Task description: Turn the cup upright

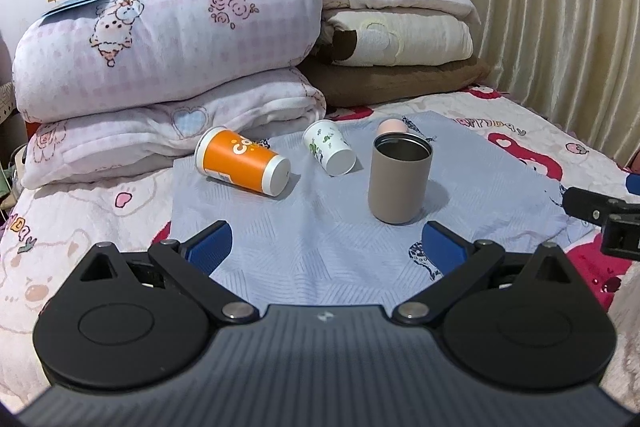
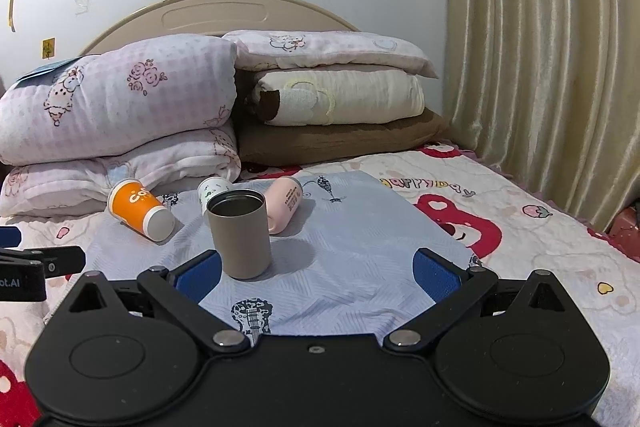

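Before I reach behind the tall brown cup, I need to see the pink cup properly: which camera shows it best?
The right wrist view: the pink cup lies on its side, nearly its whole length visible. In the left wrist view only its end peeks above the brown cup.

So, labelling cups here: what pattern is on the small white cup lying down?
Green leafy sprigs on white on the small white cup; clearest in the left wrist view.
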Demonstrator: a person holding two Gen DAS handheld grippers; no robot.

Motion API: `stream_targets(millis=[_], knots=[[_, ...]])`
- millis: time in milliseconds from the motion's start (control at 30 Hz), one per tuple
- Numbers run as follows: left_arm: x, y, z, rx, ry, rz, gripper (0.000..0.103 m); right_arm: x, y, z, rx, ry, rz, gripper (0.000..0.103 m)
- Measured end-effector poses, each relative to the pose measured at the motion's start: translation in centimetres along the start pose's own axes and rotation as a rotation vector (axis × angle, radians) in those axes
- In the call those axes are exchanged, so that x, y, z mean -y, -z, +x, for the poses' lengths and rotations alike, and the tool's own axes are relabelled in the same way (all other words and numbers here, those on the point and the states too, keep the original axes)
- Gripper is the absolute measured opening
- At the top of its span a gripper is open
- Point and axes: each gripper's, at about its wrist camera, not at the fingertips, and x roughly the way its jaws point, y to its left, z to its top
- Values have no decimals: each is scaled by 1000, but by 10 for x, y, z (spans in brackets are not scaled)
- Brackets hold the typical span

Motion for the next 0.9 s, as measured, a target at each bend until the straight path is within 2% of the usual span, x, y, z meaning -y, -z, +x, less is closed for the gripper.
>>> stream_targets(millis=[333, 900], knots=[[-2, -1, 9, -70, -24, -5, 103, 0, 1, 1, -7, 12, 3, 103], [-5, -2, 13, -103, -26, -20, 103, 2, 1, 2, -7, 16, 1, 103]])
